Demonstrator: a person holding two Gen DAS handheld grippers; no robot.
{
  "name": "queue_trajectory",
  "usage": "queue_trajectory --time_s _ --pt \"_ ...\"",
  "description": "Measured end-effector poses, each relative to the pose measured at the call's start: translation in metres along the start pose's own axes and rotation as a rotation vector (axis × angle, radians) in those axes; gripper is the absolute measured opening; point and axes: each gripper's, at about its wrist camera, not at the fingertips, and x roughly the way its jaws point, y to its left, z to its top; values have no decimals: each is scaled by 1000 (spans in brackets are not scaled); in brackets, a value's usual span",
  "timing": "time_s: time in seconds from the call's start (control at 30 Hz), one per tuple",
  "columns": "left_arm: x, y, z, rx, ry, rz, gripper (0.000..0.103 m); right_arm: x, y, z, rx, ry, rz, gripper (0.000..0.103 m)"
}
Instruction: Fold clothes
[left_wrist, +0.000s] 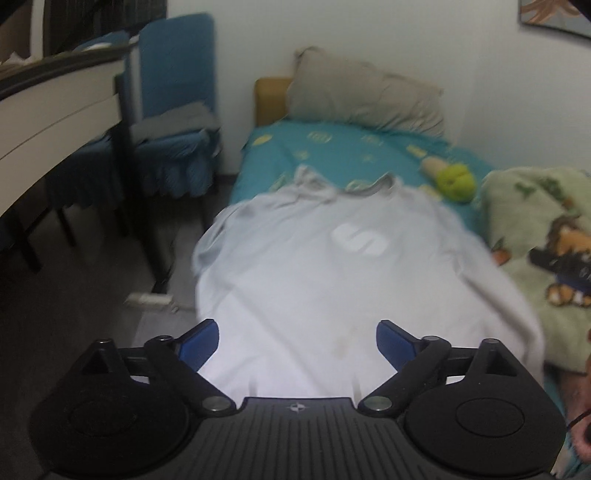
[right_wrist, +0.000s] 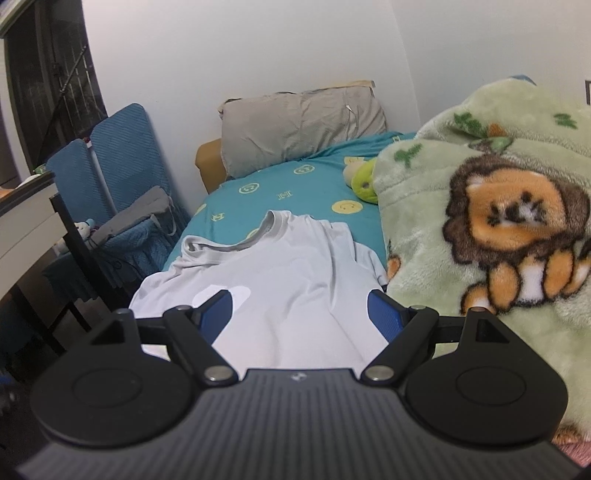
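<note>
A white T-shirt (left_wrist: 332, 280) with a white logo lies spread on the bed, collar toward the pillow; it also shows in the right wrist view (right_wrist: 295, 280). Its left side hangs over the bed's edge. My left gripper (left_wrist: 297, 341) is open and empty, hovering above the shirt's lower part, blue pads wide apart. My right gripper (right_wrist: 301, 314) is open and empty above the shirt's middle, close to the green blanket.
A green lion-print fleece blanket (right_wrist: 480, 229) is piled along the bed's right side. A grey pillow (right_wrist: 303, 125) and a green plush toy (right_wrist: 364, 182) lie on the teal sheet (right_wrist: 280, 192). Blue chairs (left_wrist: 173, 110) and a table (left_wrist: 55, 110) stand left of the bed.
</note>
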Motion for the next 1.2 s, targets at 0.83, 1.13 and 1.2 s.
queue_trajectory --time_s 0.83,1.13,1.2 --pt "47 -2 -86 -61 -180 13 103 36 6 9 -19 3 -25 82" --pt "63 5 -96 -81 -141 69 103 65 -7 23 -49 -10 -50 82" --pt "64 3 -95 -75 -147 81 103 68 -11 21 -22 9 -27 82"
